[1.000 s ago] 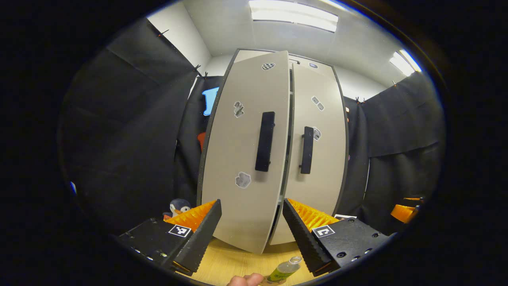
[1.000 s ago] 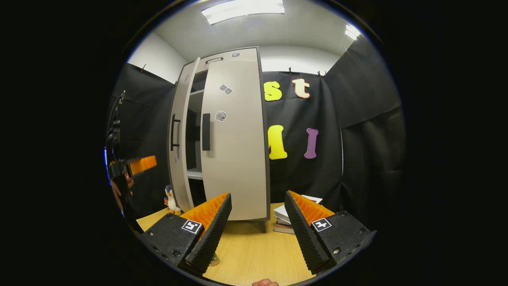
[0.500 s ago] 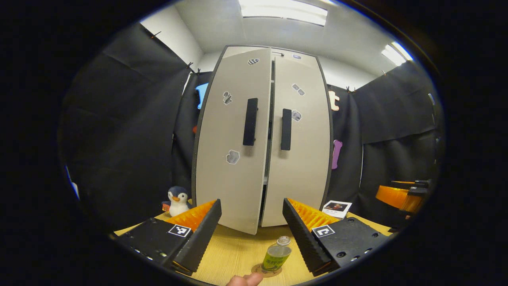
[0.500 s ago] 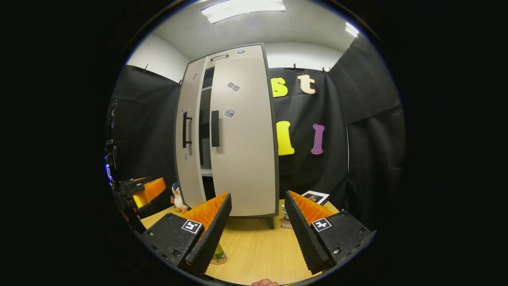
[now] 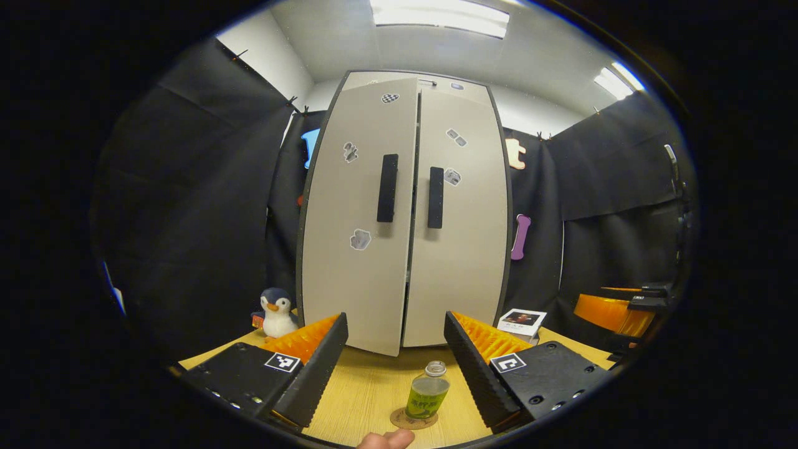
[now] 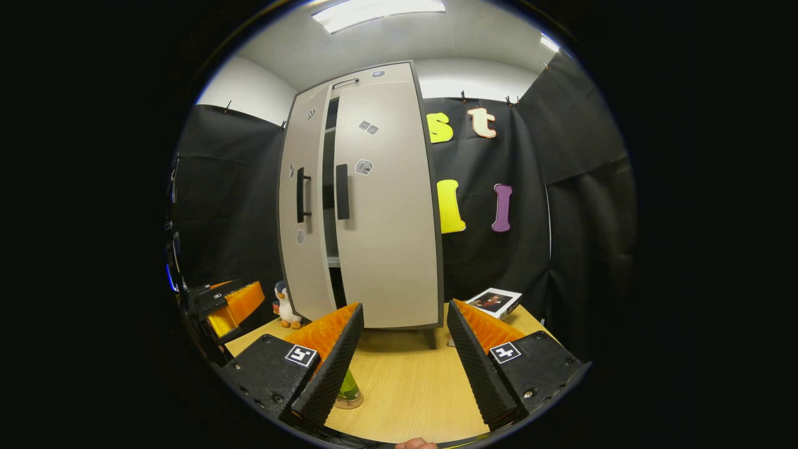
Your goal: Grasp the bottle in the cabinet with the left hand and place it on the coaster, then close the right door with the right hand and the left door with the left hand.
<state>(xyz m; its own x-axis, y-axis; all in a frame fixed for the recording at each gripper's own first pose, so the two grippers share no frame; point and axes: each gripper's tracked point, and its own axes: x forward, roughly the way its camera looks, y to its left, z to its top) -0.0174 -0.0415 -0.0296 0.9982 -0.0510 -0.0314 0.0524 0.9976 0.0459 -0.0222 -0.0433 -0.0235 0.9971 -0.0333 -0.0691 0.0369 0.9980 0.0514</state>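
A small clear bottle (image 5: 427,393) with green liquid stands upright on a round coaster (image 5: 414,420) on the wooden table. My left gripper (image 5: 395,369) hovers open above and in front of it, nothing between its fingers. Behind stands the grey cabinet (image 5: 405,212): its right door (image 5: 461,237) is closed, while its left door (image 5: 349,249) stands slightly ajar. In the right gripper view, a dark slit (image 6: 330,206) shows between the left door (image 6: 302,249) and right door (image 6: 386,237). My right gripper (image 6: 402,369) is open and empty. One finger half hides the bottle (image 6: 350,393).
A toy penguin (image 5: 277,312) sits left of the cabinet and a stack of books (image 5: 522,323) lies to its right. The right gripper (image 5: 614,312) shows at the far right in the left gripper view. The left gripper (image 6: 224,305) shows at the left in the right gripper view.
The left door has swung from clearly open to nearly closed. Both grippers have drawn back from the cabinet, and the bottle on the coaster has come fully into the left gripper view.
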